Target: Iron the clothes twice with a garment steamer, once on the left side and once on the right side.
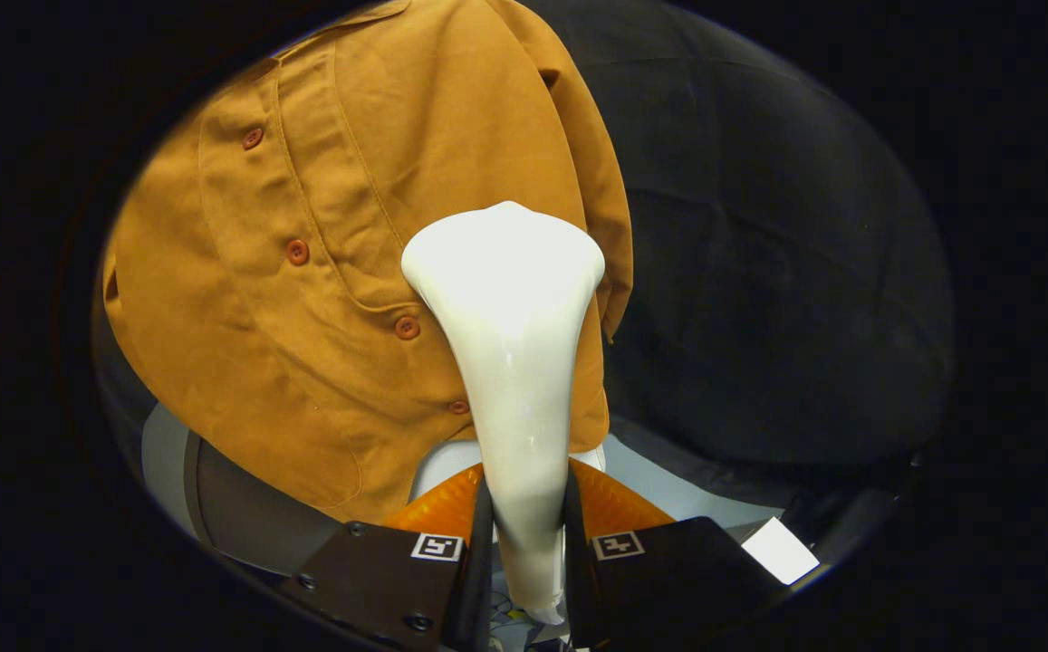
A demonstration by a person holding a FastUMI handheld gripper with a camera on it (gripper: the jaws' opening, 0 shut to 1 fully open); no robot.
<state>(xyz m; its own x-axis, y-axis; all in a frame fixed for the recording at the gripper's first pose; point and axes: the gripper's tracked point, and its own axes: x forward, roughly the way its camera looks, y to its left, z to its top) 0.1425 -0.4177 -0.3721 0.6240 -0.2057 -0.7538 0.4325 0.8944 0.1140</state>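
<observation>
Between the fingers, the gripper [528,534] clamps the white steamer [510,362], its head against the hanging mustard shirt [324,272] beside the buttons; how many passes remain cannot be judged from this view.

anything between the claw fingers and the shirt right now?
Yes: the white steamer. The claw is shut on its handle, and its wide head stands in front of the orange shirt, by the button row, in the gripper view.
</observation>
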